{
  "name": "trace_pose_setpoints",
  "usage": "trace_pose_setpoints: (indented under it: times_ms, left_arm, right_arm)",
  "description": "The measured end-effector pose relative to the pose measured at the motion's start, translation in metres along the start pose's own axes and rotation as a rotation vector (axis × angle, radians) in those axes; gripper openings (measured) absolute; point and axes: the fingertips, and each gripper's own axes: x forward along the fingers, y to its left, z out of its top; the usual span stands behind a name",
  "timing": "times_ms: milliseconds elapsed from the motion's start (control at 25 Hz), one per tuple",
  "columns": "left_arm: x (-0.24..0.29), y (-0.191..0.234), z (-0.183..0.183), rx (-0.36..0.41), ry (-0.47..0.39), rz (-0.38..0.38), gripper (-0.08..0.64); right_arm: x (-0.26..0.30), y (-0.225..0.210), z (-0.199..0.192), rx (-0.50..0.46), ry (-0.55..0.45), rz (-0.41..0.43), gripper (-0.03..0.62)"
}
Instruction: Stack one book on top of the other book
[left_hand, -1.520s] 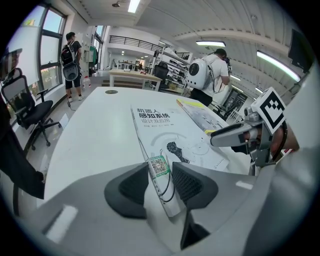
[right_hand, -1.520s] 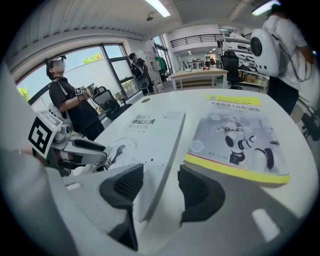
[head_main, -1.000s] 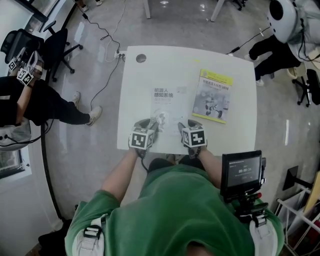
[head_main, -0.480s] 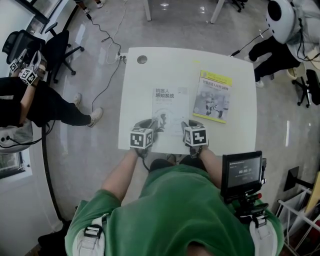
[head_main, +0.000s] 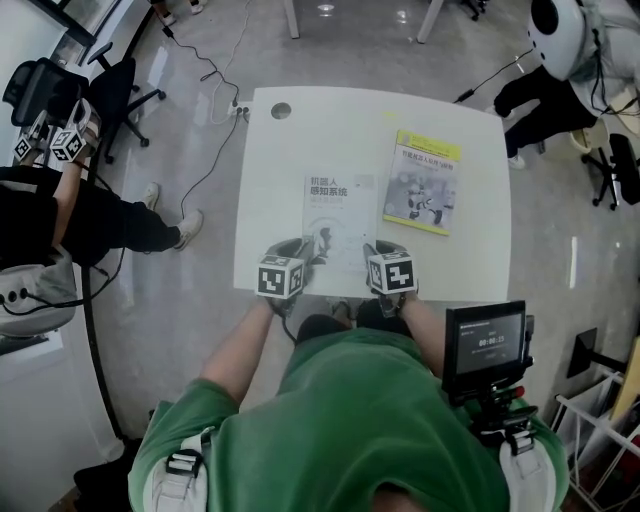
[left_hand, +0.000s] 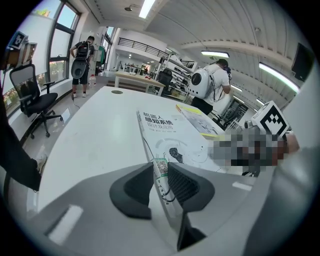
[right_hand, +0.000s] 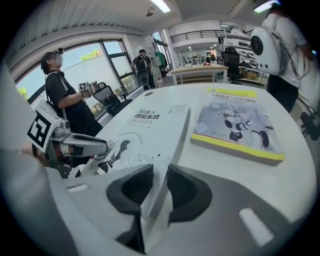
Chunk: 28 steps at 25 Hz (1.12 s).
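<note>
My left hand-held gripper (left_hand: 160, 184) has just been closing and now pinches the near left corner of the white book (head_main: 338, 212) between its 2 pads. My right hand-held gripper (right_hand: 161, 192) has also just been closing, and it clamps the same book's near right edge. The book's near end looks tilted slightly up off the white surface (head_main: 268, 190). To its right and a little farther off, apart from it, the yellow-edged book (head_main: 424, 193) lies flat on the surface.
</note>
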Motion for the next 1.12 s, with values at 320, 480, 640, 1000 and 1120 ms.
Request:
trace_pose_setpoints:
  times_ms: [320, 480, 640, 1000, 1120]
  left_arm:
    - [-0.029, -0.025, -0.028, 0.001, 0.005, 0.041, 0.098]
    - [-0.033, -0.03, -0.049, 0.003, 0.01, 0.071, 0.098]
    - [-0.038, -0.034, -0.07, -0.005, 0.016, 0.093, 0.098]
    - [-0.047, -0.038, -0.1, 0.0, 0.034, 0.093, 0.1]
    - [-0.049, -0.042, -0.109, 0.002, 0.037, 0.086, 0.101]
  right_arm:
    - [-0.032, 0.014, -0.034, -0.034, 0.021, 0.027, 0.094]
    - [-0.031, 0.016, -0.051, -0.058, 0.029, 0.052, 0.094]
    - [-0.033, 0.022, -0.071, -0.072, 0.039, 0.079, 0.094]
    - [-0.035, 0.033, -0.104, -0.086, 0.09, 0.141, 0.095]
    - [-0.038, 0.033, -0.113, -0.07, 0.098, 0.16, 0.095]
